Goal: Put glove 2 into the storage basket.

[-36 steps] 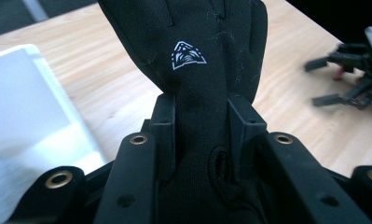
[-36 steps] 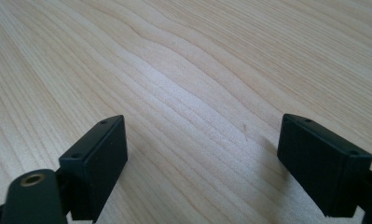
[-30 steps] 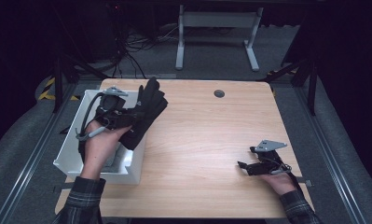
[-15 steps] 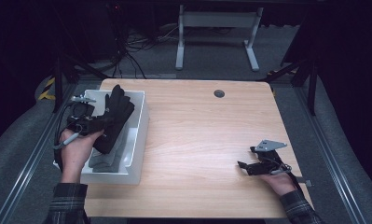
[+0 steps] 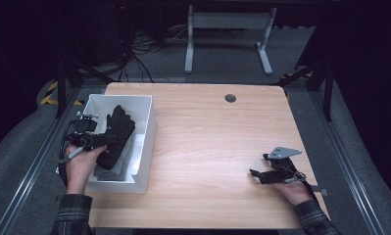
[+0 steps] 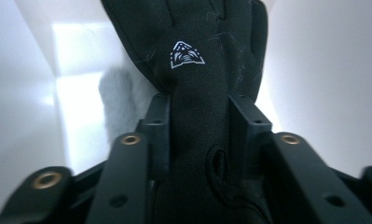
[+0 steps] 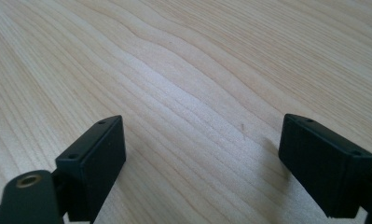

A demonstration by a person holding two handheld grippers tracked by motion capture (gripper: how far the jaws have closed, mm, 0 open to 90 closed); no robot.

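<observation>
We carry the black glove (image 5: 115, 134) deeper over the white bin (image 5: 146, 122) | left gripper (image 6: 193, 121) pinches its cuff | right gripper (image 7: 202, 163) unmoved, jaws wide.

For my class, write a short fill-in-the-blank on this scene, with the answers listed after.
1. The left gripper is shut on a black ____.
2. The glove hangs over a white ____.
3. The right gripper has its jaws ____.
4. The bin stands on a ____ table.

Answers: glove; bin; open; wooden
</observation>
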